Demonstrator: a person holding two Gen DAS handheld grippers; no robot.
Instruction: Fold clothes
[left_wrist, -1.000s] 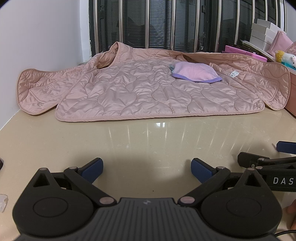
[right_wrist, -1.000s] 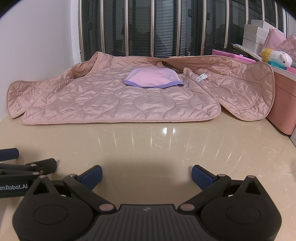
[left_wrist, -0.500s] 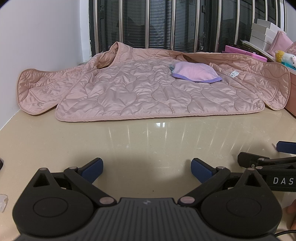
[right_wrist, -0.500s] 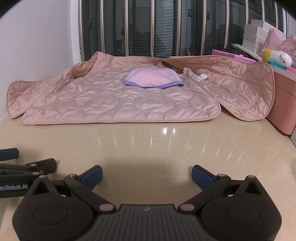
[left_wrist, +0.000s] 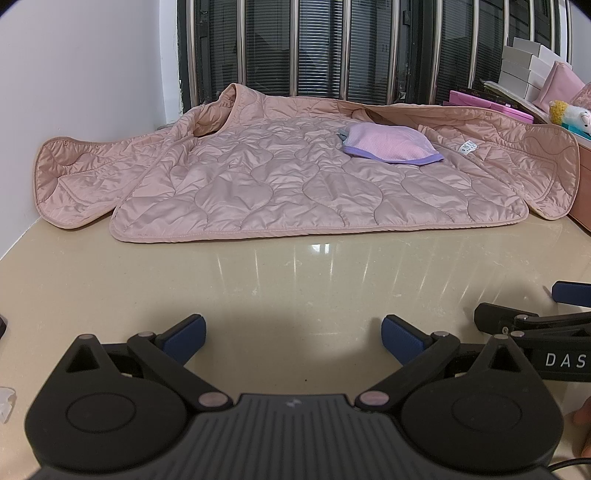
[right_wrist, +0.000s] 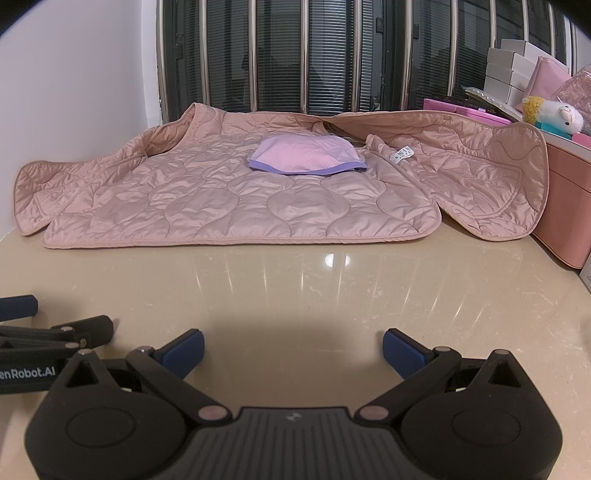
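A pink quilted jacket (left_wrist: 295, 188) (right_wrist: 229, 199) lies spread flat at the back of the beige table (left_wrist: 295, 280), its sleeves out to both sides. On top of it sits a small lilac garment (left_wrist: 391, 147) (right_wrist: 306, 157) with a purple hem. My left gripper (left_wrist: 293, 338) rests low near the table's front edge, open and empty, well short of the jacket's hem. Beside it my right gripper (right_wrist: 293, 345) is open and empty too. Each gripper shows at the edge of the other's view.
A white wall runs along the left, a barred window behind. At the right stand a pink storage box (right_wrist: 561, 206), stacked white boxes (right_wrist: 506, 74) and a plush toy (right_wrist: 554, 114). A hand shows at the lower right in the left wrist view.
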